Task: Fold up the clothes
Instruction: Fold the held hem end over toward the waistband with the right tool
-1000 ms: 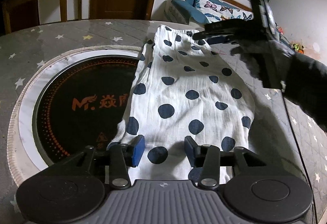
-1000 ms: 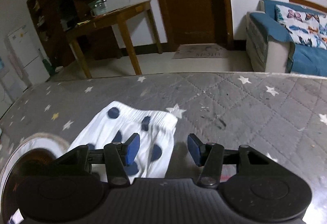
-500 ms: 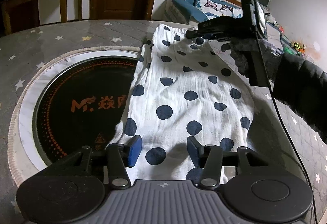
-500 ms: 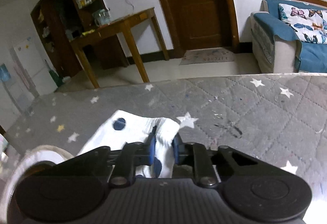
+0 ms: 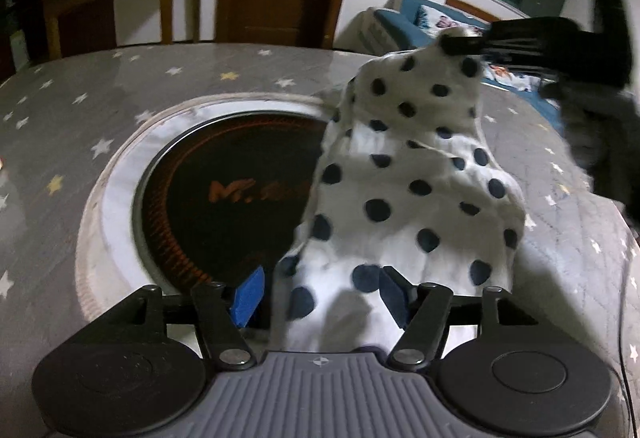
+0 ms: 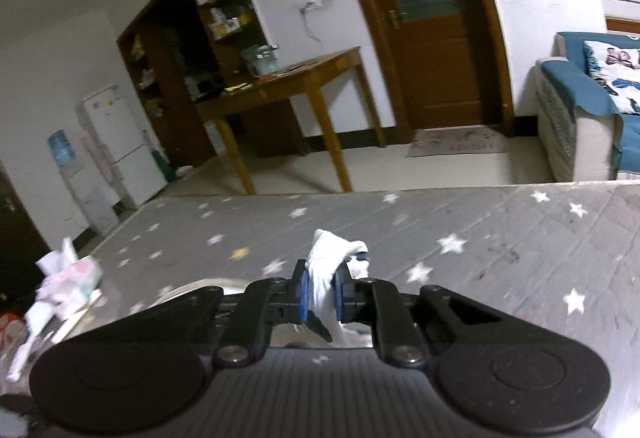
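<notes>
My right claw (image 6: 323, 292) is squeezed tight on one far corner of the white cotton cloth with dark blue dots (image 5: 416, 174). That corner is lifted up off the grey quilted table cover with little stars (image 5: 168, 78). The near part of the cloth hangs down to the table, right in front of my left claw (image 5: 320, 292). My left claw is wide open and holds nothing, though the near edge of the cloth sits between its blue pads (image 5: 249, 294).

I think this cloth is very light and soft. It bends and droops where I lift it, so one corner is not enough to keep it flat. It will not break, but thin cloth can slip out, so I should pinch near a corner or a hem.

The round black glass cooker plate (image 5: 228, 198) set into the table on the left has orange writing. It starts with "M", but the rest is too blurry to read.
</notes>
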Demonstrator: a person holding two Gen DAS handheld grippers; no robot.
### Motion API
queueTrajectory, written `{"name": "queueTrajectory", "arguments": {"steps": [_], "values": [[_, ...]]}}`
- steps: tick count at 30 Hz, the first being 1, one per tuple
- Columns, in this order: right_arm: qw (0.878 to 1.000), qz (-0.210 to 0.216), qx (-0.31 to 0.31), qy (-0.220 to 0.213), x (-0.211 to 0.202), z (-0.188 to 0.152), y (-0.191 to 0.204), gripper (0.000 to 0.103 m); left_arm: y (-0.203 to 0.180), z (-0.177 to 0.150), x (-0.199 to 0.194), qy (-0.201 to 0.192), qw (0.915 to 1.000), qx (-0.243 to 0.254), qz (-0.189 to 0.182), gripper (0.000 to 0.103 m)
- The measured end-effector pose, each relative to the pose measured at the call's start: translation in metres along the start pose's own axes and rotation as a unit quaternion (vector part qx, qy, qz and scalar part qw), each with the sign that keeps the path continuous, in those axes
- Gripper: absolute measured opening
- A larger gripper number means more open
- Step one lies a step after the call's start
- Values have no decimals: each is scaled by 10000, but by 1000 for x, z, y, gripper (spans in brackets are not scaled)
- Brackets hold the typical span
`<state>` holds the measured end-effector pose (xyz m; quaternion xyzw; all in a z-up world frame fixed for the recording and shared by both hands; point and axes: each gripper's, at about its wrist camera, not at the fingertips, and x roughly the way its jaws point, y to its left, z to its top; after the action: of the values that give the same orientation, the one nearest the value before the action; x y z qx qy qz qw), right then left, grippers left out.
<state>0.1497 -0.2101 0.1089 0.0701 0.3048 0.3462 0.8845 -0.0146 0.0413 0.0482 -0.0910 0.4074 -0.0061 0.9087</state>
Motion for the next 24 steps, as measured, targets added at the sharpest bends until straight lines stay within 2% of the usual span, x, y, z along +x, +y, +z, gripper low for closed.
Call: {"name": "queueTrajectory", "arguments": {"steps": [8, 17, 24], "values": [[9971, 690, -215, 233, -53, -37, 59, 11, 19, -12, -18, -164, 9995, -216, 182, 70], [9873, 1441, -496, 459, -108, -89, 122, 11, 34, -18, -40, -423, 9976, -424, 333, 70], [9706, 1698, -1573, 655, -137, -133, 167, 11, 38, -15, -62, -751, 9953, -511, 335, 71]]}}
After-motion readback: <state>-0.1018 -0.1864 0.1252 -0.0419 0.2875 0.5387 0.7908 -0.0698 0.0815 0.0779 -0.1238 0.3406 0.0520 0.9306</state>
